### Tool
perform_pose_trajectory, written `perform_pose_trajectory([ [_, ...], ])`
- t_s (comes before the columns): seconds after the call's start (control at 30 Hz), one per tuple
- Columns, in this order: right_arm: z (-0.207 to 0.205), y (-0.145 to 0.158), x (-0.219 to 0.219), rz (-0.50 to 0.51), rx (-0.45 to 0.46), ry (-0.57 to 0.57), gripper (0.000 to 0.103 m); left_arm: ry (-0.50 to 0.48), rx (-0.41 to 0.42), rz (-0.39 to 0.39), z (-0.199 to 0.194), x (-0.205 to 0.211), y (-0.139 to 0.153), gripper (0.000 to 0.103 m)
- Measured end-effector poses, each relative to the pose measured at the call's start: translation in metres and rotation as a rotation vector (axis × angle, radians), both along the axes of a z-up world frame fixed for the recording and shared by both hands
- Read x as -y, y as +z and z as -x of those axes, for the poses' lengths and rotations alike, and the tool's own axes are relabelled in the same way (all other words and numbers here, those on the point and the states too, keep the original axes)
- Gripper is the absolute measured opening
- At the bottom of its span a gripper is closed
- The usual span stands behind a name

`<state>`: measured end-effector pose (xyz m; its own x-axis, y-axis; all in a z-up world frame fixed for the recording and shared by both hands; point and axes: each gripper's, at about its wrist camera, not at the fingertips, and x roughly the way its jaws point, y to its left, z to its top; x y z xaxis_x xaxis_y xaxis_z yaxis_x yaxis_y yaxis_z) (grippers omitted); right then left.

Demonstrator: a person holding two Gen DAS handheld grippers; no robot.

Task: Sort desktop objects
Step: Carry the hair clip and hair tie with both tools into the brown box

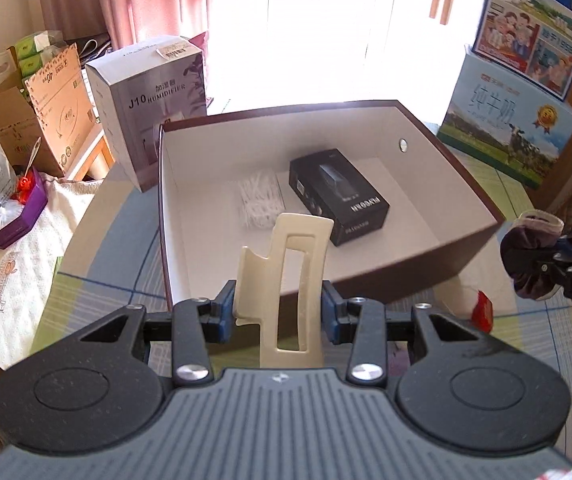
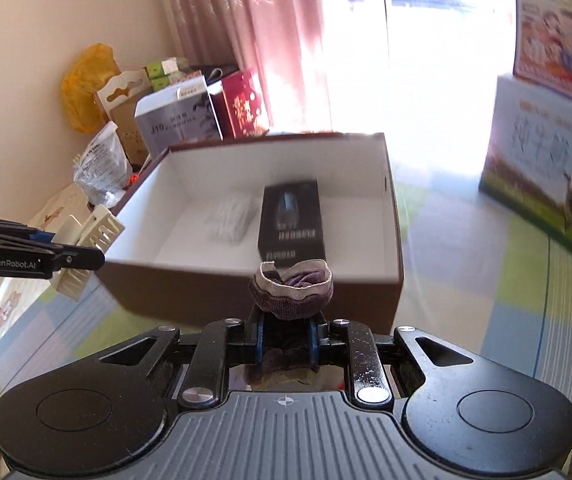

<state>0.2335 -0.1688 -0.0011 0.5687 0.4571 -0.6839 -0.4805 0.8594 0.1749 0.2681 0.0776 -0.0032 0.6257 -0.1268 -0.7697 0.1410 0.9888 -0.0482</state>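
Step in hand, as I read it: both carried items go into the open brown cardboard box with white lining (image 1: 366,276).

Left gripper (image 1: 275,314) is closed on a cream plastic claw hair clip (image 1: 286,280), pads on its two long sides, clip standing upright and reaching over the box's near wall at centre frame. Right gripper (image 2: 286,340) is clamped on a rolled purple sock with a beige cuff (image 2: 292,286), held just short of the near wall, lower centre of the right wrist view.

Inside already: a black rectangular product carton (image 1: 340,196) mid-floor and a white bundle of small sticks (image 1: 259,200) to its left.

To do it well:
- Carry each item fully past the near wall before opening; the sock looks not yet over the rim.
- Bare floor shows at the lower left of the box and right of the black carton: aim there.
- Lower the clip before release; hard plastic will likely bounce.
- Keep the two grippers apart; they converge on one wall.
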Motion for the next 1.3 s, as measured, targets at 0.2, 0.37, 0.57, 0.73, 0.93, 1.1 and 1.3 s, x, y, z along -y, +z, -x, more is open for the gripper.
perform_pose_trajectory([
  [0.2,-0.049,0.007,-0.015,0.019,0.000,0.009,0.017,0.029,-0.023,-0.022,-0.044,-0.008,-0.004,0.036],
  [0.37,-0.089,0.000,-0.025,0.063,-0.032,0.009,0.017,0.034,-0.064,-0.052,-0.080,-0.009,-0.015,0.036],
  [0.57,-0.123,-0.023,-0.036,0.143,-0.107,0.020,0.017,0.042,-0.133,-0.084,-0.113,-0.008,-0.037,0.036],
  [0.73,-0.138,-0.038,-0.041,0.191,-0.156,0.033,0.017,0.037,-0.196,-0.092,-0.129,-0.005,-0.057,0.036],
  [0.93,-0.146,-0.048,-0.047,0.260,-0.183,0.065,0.017,-0.002,-0.224,-0.130,-0.137,0.003,-0.074,0.036],
  [1.1,-0.146,-0.059,-0.054,0.333,-0.195,0.106,0.017,-0.041,-0.242,-0.190,-0.140,0.012,-0.087,0.037],
  [1.3,-0.148,-0.063,-0.061,0.368,-0.193,0.134,0.017,-0.057,-0.279,-0.221,-0.144,0.014,-0.100,0.037],
])
